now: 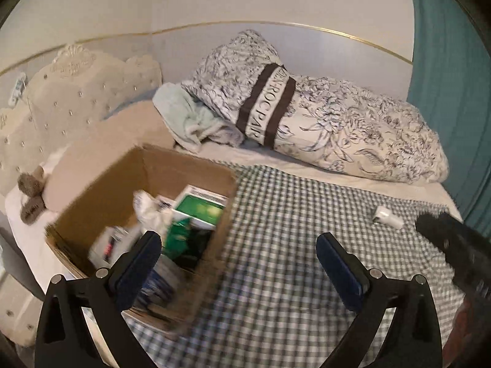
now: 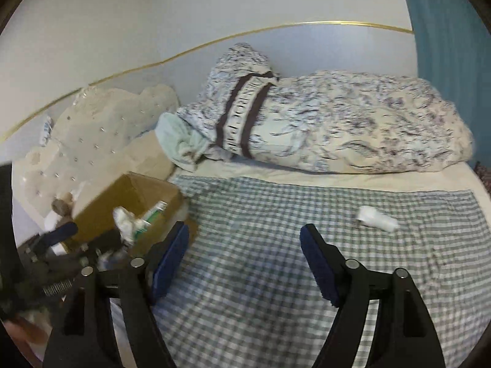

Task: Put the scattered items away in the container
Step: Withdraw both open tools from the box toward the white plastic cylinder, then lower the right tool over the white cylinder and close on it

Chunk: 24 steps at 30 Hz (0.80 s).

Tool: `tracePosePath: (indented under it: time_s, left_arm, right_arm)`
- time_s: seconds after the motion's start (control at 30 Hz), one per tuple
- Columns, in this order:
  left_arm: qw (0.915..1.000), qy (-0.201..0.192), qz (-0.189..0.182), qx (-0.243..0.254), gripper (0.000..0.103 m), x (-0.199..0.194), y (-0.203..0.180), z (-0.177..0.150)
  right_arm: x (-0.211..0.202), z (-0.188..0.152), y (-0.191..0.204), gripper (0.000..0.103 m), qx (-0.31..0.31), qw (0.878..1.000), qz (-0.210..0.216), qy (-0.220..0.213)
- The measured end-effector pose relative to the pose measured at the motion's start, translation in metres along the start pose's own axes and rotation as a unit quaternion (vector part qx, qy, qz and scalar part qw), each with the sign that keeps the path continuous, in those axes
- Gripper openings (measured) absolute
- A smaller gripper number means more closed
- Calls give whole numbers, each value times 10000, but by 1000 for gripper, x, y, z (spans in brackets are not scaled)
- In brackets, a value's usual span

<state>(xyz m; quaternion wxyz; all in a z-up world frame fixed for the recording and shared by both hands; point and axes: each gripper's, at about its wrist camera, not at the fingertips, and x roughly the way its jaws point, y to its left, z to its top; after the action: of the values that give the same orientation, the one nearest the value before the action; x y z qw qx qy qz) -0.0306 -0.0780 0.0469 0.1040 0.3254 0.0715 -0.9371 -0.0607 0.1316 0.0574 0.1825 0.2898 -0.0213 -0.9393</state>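
In the left wrist view the left gripper (image 1: 237, 253) hangs with its jaws spread and nothing between them, over the near right wall of the cardboard box (image 1: 225, 214) at the left edge of the checked blanket (image 1: 291, 230); the box holds a green-and-white carton (image 1: 199, 208) and a crumpled white cloth (image 1: 150, 210). A small white plug (image 1: 387, 217) lies on the blanket near its far right corner. In the right wrist view the right gripper (image 2: 244, 260) is likewise spread and empty above the blanket's middle, with the plug (image 2: 377, 217) ahead to its right and the box (image 2: 129, 196) off to the left.

Cardboard box (image 1: 101, 202): contents motion-blurred, near wall hidden behind left gripper (image 1: 237, 254). White object (image 2: 376, 217) on checked cloth (image 2: 276, 245): smeared, unidentifiable. Teal curtain (image 1: 451, 92): cut by frame edge.
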Motion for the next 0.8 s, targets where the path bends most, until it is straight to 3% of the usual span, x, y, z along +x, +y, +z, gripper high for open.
tracePosePath:
  time_s: [0.13, 0.2, 0.3, 0.57, 0.8]
  left_arm:
    - [9997, 210, -101, -80, 103, 11, -22, -8]
    - [9996, 235, -130, -38, 103, 17, -33, -11]
    - [9986, 404, -298, 145, 103, 35, -52, -15]
    - [9948, 860, -387, 392, 103, 99, -97, -23]
    - [9901, 1279, -332, 468, 103, 160, -125, -26]
  right_arm:
    - [-10, -14, -31, 82, -204, 9991, -378, -28]
    - [-10, -23, -50, 87, -137, 9987, -491, 2]
    - [-5, -34, -83, 88, 98, 9975, -697, 111]
    - [34, -45, -157, 88, 510, 9905, -1195, 459]
    - [83, -29, -189, 88, 344, 9905, -1213, 551]
